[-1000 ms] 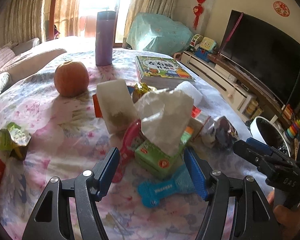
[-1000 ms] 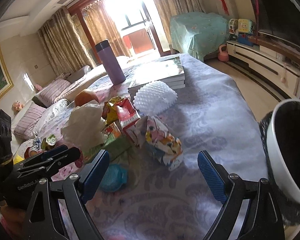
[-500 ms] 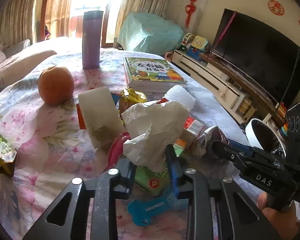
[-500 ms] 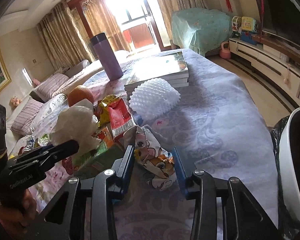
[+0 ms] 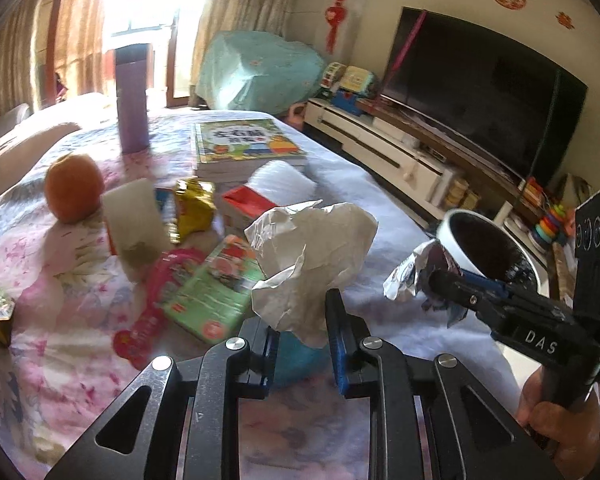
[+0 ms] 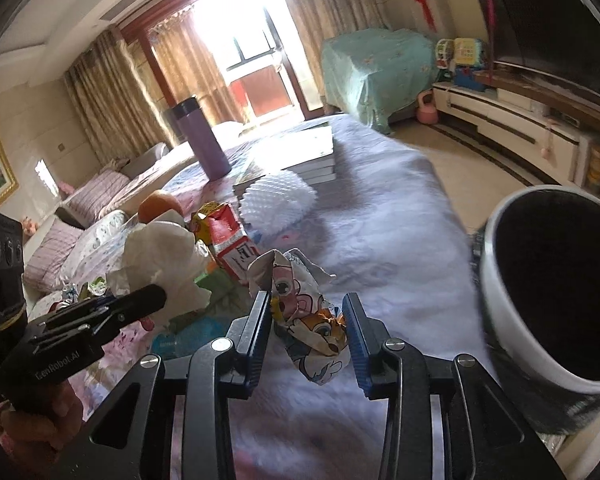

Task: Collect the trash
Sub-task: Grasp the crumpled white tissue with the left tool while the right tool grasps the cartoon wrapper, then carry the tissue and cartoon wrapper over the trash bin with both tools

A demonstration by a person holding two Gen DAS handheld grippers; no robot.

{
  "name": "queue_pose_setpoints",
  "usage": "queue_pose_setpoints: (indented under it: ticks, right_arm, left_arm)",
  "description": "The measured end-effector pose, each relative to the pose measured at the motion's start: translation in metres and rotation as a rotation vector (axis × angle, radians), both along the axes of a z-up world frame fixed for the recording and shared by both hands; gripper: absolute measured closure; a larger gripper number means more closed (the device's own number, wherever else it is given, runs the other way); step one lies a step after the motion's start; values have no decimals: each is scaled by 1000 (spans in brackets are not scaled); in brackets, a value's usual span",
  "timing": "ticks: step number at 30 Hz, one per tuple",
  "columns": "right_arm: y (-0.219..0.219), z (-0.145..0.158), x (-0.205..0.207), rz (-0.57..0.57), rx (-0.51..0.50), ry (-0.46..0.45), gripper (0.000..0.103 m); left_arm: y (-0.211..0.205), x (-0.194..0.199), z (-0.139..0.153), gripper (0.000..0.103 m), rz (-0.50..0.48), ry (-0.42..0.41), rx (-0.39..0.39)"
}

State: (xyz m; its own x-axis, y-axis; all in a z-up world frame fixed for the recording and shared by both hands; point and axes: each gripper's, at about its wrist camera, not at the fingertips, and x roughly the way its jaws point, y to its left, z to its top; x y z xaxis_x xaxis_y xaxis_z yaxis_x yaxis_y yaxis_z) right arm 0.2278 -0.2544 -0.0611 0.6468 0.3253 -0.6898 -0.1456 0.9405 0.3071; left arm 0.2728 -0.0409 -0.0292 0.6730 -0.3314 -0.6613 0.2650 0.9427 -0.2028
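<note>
Left claw [image 5: 300, 334] tilted downward, blue pads clamped on a crumpled white tissue [image 5: 312, 252], right claw [image 6: 307, 328] angled down likewise, pads pinching a cartoon-printed wrapper [image 6: 312, 320], a hand [image 5: 556, 424] gripping the right claw's handle at near right

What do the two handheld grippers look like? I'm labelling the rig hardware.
Both are black metal frames with silver bolts and blue ribbed finger pads. The right gripper shows white "DAS" lettering on its side, the left gripper "GenRobot.AI". No cables or sleeves visible.
</note>
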Motion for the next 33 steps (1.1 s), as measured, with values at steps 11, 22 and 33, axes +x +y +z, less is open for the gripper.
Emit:
queue_pose_setpoints:
  ticks: [11, 22, 33]
  right_arm:
    - [-37, 11, -26, -91, 1, -23, 66]
    - [-78, 17, -45, -180, 6, -37, 66]
    - [-117, 21, -57, -263, 12, -53, 66]
  left_arm:
    - [-42, -8, -2, 82, -104, 17, 10]
    - [-77, -3, 0, 82, -172, 19, 22]
    - [-117, 3, 3, 82, -238, 8, 42]
